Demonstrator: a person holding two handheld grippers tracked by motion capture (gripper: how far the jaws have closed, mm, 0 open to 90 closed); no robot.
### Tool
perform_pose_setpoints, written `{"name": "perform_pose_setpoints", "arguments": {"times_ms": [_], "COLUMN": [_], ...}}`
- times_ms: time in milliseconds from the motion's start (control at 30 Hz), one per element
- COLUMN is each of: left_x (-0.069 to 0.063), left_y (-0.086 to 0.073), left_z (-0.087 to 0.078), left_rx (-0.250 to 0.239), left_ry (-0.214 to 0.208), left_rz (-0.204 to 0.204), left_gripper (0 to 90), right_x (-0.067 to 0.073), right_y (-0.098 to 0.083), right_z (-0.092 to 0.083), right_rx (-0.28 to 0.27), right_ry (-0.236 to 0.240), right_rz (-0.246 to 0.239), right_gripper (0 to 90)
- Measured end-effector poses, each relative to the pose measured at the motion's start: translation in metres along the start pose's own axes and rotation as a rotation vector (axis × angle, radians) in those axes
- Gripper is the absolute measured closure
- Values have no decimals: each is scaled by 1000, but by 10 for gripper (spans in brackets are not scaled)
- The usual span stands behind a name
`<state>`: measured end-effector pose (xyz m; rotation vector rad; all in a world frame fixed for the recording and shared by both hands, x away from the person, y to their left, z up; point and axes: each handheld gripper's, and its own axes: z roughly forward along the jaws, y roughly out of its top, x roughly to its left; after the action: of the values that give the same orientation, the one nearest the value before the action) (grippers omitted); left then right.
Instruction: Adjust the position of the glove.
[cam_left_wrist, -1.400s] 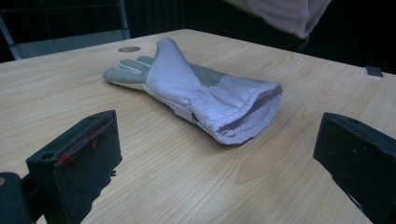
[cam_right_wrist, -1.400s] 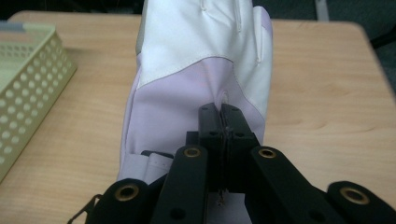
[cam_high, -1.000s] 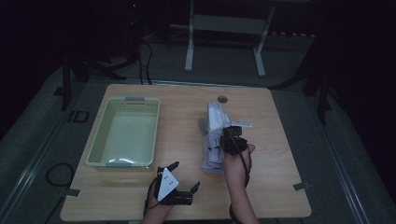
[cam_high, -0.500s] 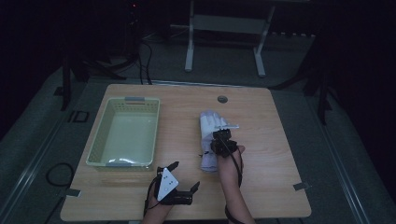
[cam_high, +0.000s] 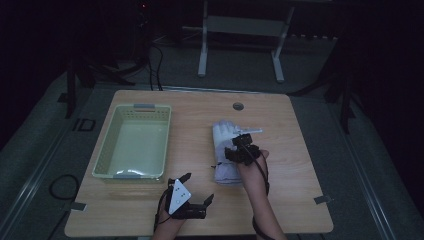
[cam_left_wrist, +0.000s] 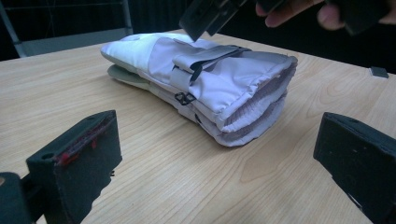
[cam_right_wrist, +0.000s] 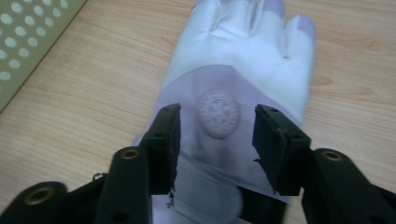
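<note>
Two pale lavender-white gloves (cam_high: 222, 135) lie stacked on the wooden table, fingers pointing away from the person. My right gripper (cam_high: 240, 145) hovers over the upper glove's (cam_right_wrist: 243, 56) back, and its jaws have just been opening. In the right gripper view they straddle the round badge with no fabric pinched in my right gripper (cam_right_wrist: 217, 135). My left gripper (cam_high: 196, 189) rests near the table's front edge, open. In the left gripper view, my left gripper's (cam_left_wrist: 217, 149) wide-apart jaws frame the cuff end of the gloves (cam_left_wrist: 210, 88), a short way off.
A pale green perforated basket (cam_high: 165, 145) stands on the left half of the table, with its corner (cam_right_wrist: 28, 42) seen left of the gloves. A round grommet (cam_high: 238, 106) sits near the far edge. Metal stand legs rise beyond the table.
The right gripper has shifted a little to the left over the gloves and its jaws have parted. The left gripper has stayed put.
</note>
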<state>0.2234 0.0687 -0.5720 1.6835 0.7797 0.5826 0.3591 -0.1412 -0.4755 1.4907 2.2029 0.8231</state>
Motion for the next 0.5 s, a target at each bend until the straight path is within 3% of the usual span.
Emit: {"name": "perform_pose_setpoints", "arguments": {"times_ms": [167, 300, 333, 400, 500], "left_x": [1, 0, 0, 0, 1], "left_y": [0, 0, 0, 0, 0], "left_z": [0, 1, 1, 1, 1], "left_rx": [0, 7, 6, 7, 9], "left_ry": [10, 23, 22, 21, 27], "left_rz": [-13, -11, -12, -17, -27], "left_gripper": [9, 9, 9, 9, 9], "right_x": [-12, -17, -19, -23, -27], "right_y": [2, 2, 2, 2, 3], "right_z": [-9, -9, -10, -10, -14], "right_rx": [-17, -28, -44, -44, -67], "right_ry": [53, 56, 49, 81, 116], "right_rz": [-16, 4, 6, 18, -5], "right_gripper": [422, 361, 315, 282, 157]}}
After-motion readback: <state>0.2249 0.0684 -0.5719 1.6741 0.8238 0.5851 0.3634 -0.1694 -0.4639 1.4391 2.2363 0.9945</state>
